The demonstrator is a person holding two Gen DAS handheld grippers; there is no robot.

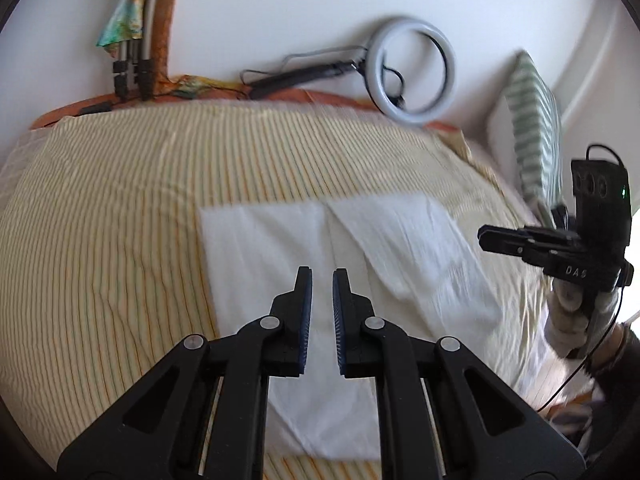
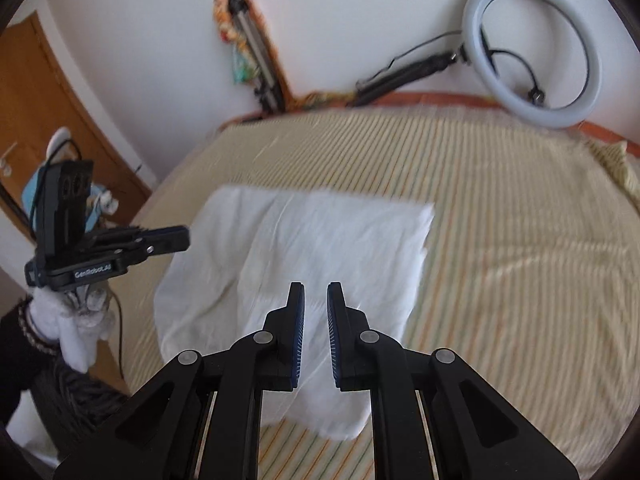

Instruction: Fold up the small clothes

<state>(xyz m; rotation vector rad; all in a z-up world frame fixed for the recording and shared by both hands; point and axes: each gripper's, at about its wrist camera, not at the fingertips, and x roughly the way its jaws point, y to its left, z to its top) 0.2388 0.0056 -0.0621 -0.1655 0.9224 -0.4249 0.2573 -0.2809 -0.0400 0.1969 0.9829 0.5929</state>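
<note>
White cloth (image 1: 320,280) lies on bed (image 1: 100,220), partly folded, one flap over. My left gripper (image 1: 322,276) and right gripper (image 2: 316,292): both nearly closed, empty, above it. More folds left, I judge.

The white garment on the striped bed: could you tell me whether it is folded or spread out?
Partly folded: the white garment lies on the bed with flaps overlapping along a centre seam; neither gripper holds it.

Printed in white on the side of the left gripper (image 2: 178,238): "GenRobot.AI". On the side of the right gripper (image 1: 486,238), only the letters "DAS" legible. No other readable text.
</note>
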